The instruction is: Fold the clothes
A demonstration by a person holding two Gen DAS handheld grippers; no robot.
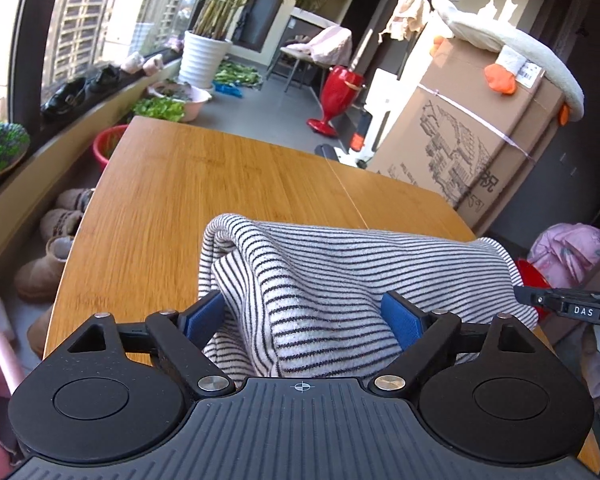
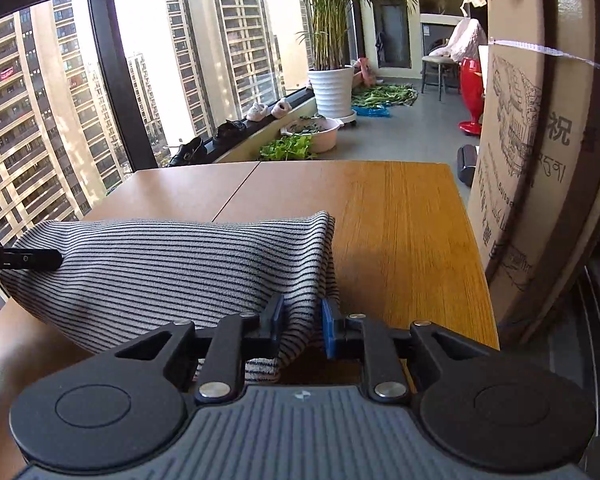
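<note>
Hidden folds and cropped edges

The striped garment (image 1: 340, 280) runs down behind the left gripper (image 1: 304, 316) body, its near edge unseen; its bulk covers the table (image 1: 220, 184) beneath. In the right wrist view the cardboard box (image 2: 540, 160) is cut off at the top and right, and the cloth's lower hem vanishes behind the right gripper (image 2: 302, 320).

Soft, fuzzy striped knit garment (image 1: 340, 264) lies on a smooth, satin-finished wooden table (image 1: 220, 184) beside a matt cardboard box (image 1: 472, 136).
</note>
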